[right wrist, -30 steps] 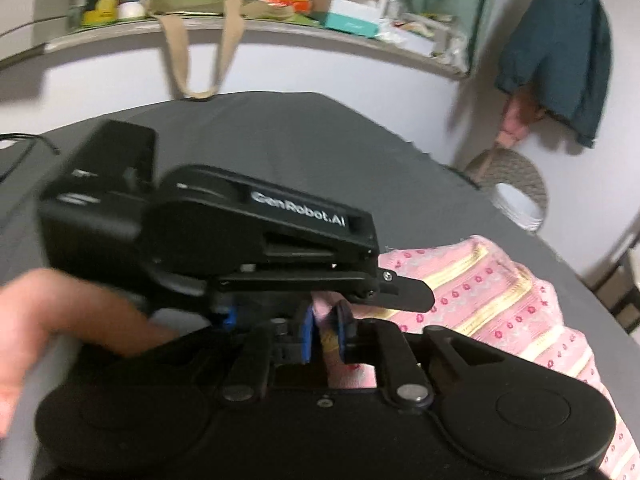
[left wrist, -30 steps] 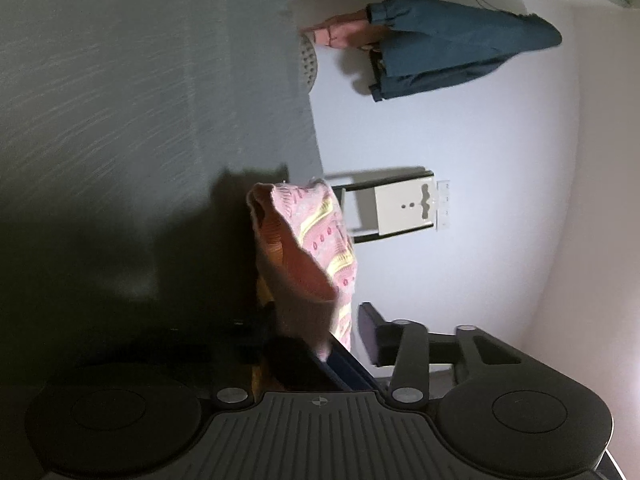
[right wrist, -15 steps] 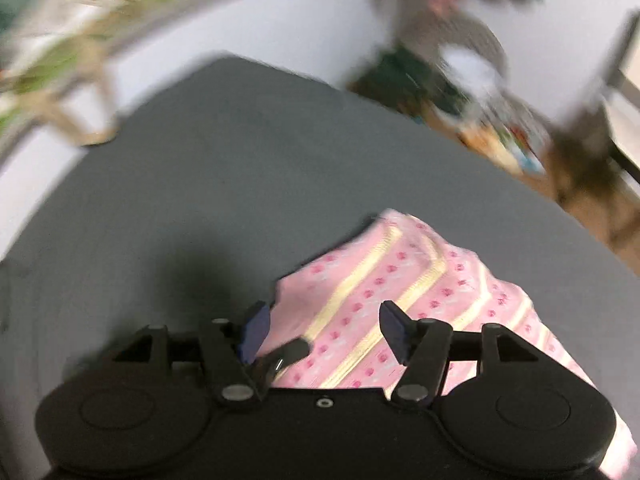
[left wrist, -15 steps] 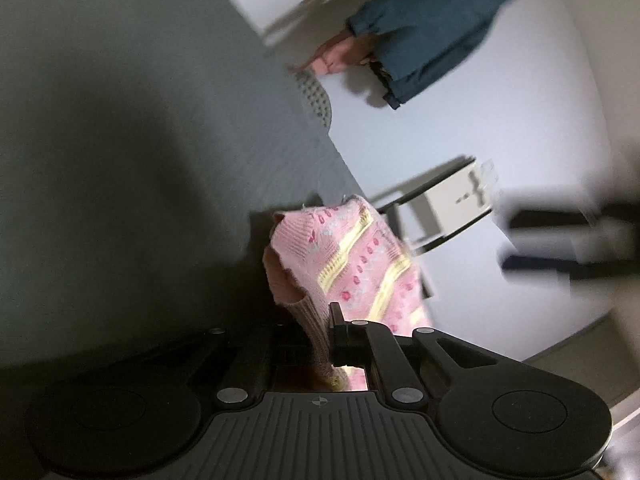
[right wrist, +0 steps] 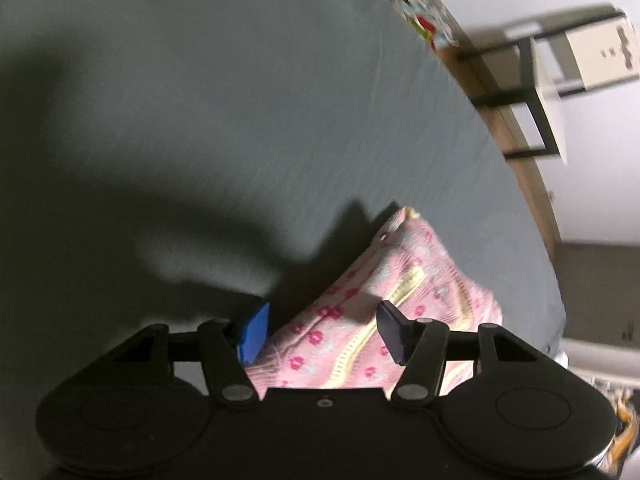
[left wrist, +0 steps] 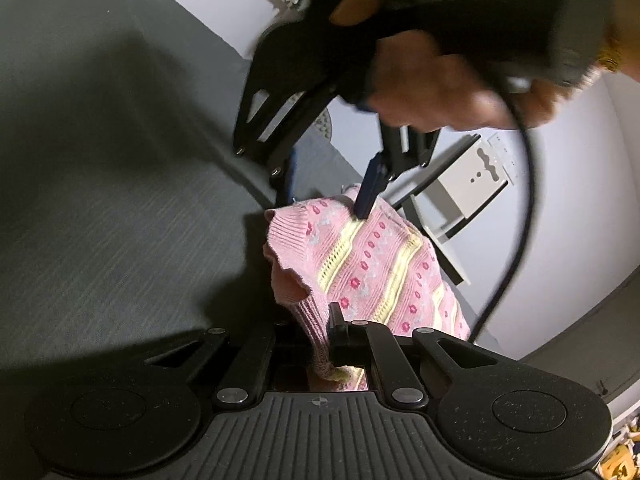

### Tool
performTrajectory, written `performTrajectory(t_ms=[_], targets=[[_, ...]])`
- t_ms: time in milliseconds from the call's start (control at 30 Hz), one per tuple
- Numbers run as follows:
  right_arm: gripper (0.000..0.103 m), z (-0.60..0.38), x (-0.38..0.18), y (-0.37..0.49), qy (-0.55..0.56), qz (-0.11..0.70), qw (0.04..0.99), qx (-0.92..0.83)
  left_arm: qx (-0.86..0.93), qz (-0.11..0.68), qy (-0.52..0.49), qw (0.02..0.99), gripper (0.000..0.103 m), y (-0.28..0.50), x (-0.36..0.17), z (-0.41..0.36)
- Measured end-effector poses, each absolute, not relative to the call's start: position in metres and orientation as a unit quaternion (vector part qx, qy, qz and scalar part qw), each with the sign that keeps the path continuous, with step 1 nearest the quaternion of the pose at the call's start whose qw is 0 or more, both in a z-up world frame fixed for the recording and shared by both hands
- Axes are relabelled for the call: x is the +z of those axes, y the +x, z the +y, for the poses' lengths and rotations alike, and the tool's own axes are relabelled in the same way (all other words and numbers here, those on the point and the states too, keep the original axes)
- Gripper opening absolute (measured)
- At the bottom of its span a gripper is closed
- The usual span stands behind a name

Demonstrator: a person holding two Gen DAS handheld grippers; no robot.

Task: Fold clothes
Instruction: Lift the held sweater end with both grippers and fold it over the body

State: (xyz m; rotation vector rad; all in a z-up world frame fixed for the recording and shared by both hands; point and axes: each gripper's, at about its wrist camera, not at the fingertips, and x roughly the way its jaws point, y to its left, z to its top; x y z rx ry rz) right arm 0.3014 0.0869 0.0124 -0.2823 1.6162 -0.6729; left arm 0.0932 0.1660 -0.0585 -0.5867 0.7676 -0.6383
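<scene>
Dim light is casting hard shadows across the grey surface (right wrist: 240, 100); motion blur is smearing both fisheye views, edges bending.

My left fingers (left wrist: 335, 330) bury the pink sweater's (left wrist: 372, 264) ribbed edge, so I cannot see the pinched part. My left gripper's body cuts off the sweater's lower end. In the right wrist view, motion blur smears the clutter (right wrist: 424, 20) past the worktop's (right wrist: 240, 120) far edge beyond reading. My right hand (left wrist: 452, 88) is blurred, and its wrist runs off the frame.
</scene>
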Motion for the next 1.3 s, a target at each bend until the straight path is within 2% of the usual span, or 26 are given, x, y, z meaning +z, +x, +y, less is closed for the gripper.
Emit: performTrajectory(t_ms=[100,133,167,233,300,333,367,467,667,967,1100,1300], targets=[[0.057,0.092,0.011,0.309,-0.140,0.704,0.622,-0.313,-0.300,0.363,-0.279,0.837,0.006,0.094,-0.056,0.169],[0.054,0.093,0.009,0.310,-0.154,0.704,0.615,-0.319,-0.299,0.364,-0.279,0.837,0.006,0.094,-0.055,0.170],[0.041,0.093,0.006,0.310,-0.168,0.706,0.606,-0.326,-0.299,0.364,-0.280,0.837,0.006,0.095,-0.055,0.171],[0.036,0.091,-0.002,0.301,-0.186,0.710,0.591,-0.334,-0.298,0.363,-0.280,0.837,0.006,0.093,-0.053,0.172],[0.026,0.091,-0.004,0.296,-0.183,0.698,0.606,-0.335,-0.300,0.357,-0.274,0.841,0.006,0.091,-0.049,0.173],[0.016,0.092,-0.003,0.295,-0.183,0.695,0.611,-0.331,-0.302,0.354,-0.271,0.843,0.006,0.091,-0.046,0.173],[0.013,0.093,0.000,0.293,-0.185,0.696,0.615,-0.321,-0.303,0.350,-0.267,0.845,0.006,0.090,-0.044,0.173],[0.011,0.088,0.016,0.291,-0.166,0.702,0.626,-0.295,-0.307,0.340,-0.255,0.852,0.006,0.088,-0.036,0.174],[0.011,0.034,0.085,0.267,-0.045,0.700,0.663,-0.262,-0.335,0.300,-0.222,0.865,0.006,0.073,-0.010,0.170],[0.011,-0.070,0.180,0.170,0.126,0.631,0.739,-0.199,-0.447,0.220,-0.136,0.856,0.006,0.003,0.053,0.132],[0.011,-0.123,0.189,0.113,0.229,0.580,0.760,-0.182,-0.491,0.213,-0.096,0.840,0.006,-0.033,0.063,0.107],[0.011,-0.207,0.149,0.010,0.381,0.478,0.778,-0.148,-0.533,0.233,-0.043,0.812,0.006,-0.048,0.049,0.066]])
